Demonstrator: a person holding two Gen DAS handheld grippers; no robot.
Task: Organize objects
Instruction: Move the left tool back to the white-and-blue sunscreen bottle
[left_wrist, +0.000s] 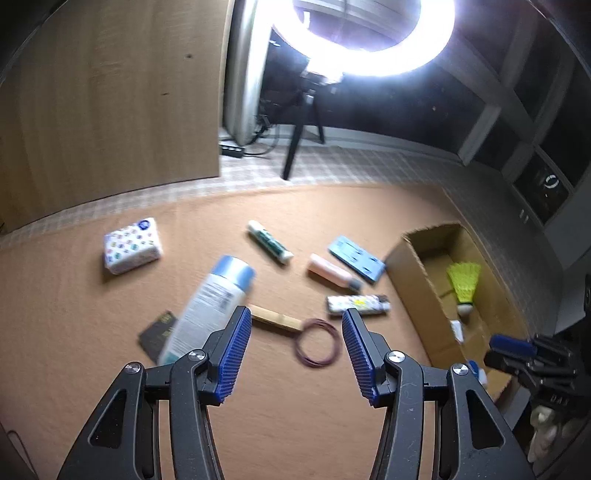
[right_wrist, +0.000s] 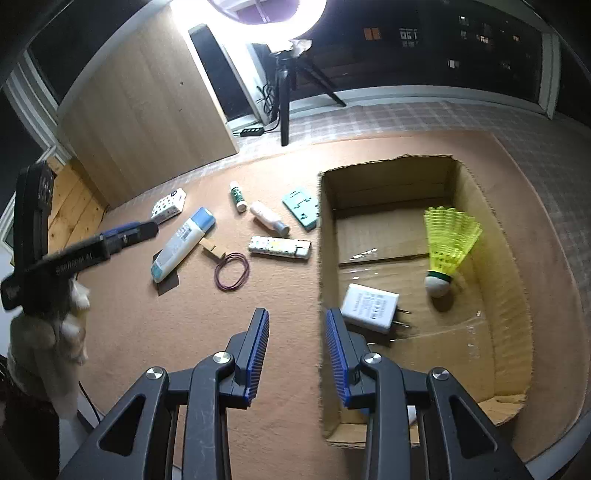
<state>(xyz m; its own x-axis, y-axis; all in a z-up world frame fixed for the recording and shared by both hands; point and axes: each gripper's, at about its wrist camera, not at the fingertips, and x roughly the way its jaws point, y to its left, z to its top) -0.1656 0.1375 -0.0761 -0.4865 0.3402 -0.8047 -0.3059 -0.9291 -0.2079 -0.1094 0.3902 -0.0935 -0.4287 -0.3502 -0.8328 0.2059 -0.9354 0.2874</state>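
Observation:
My left gripper (left_wrist: 295, 317) hangs open and empty over the orange mat (left_wrist: 92, 369), just short of a red wire loop (left_wrist: 317, 343) and a wooden clip (left_wrist: 275, 317). A white bottle with a blue cap (left_wrist: 210, 302) lies to its left, over a dark card (left_wrist: 157, 334). My right gripper (right_wrist: 296, 314) is open and empty above the near left wall of the cardboard box (right_wrist: 480, 192). Inside the box lie a yellow shuttlecock (right_wrist: 448, 236) and a white charger (right_wrist: 369, 306). A patterned flat case (right_wrist: 279, 247) lies left of the box.
Further back on the mat lie a tissue pack (left_wrist: 131, 245), a green-white tube (left_wrist: 269, 242), a pink bottle (left_wrist: 332, 275) and a teal card (left_wrist: 356, 258). A wooden cabinet (right_wrist: 147, 110) and a ring light's tripod (right_wrist: 284, 103) stand behind the mat.

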